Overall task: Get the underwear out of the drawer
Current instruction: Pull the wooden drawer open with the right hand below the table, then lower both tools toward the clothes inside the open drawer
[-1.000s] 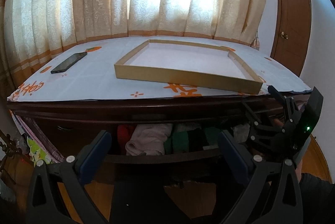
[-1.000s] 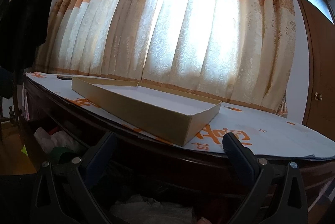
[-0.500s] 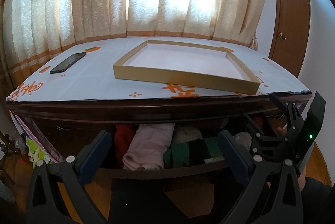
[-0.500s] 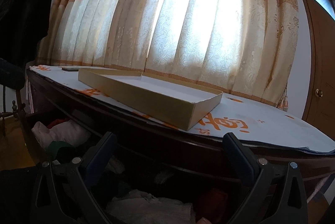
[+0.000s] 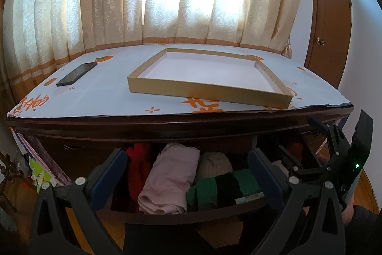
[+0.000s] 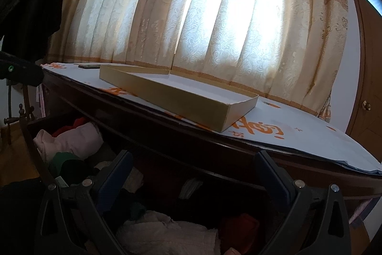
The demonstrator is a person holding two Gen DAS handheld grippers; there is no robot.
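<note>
- Patterned curtains (image 5: 191, 4) hang beyond a shallow cardboard tray (image 5: 207, 75).
- Left gripper (image 5: 186, 174), jaws wide, faces the drawer (image 5: 191, 214) with a soft folded pink garment (image 5: 169, 181).
- Right gripper (image 6: 193, 174) gapes empty above crumpled cloth.

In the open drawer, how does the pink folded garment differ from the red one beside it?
The pink folded garment is pale, bulky and in full view; the red garment is vivid, looks narrower and is partly hidden behind a left gripper finger. The pink reaches the drawer front; the red sits further back. Both are cloth.
</note>
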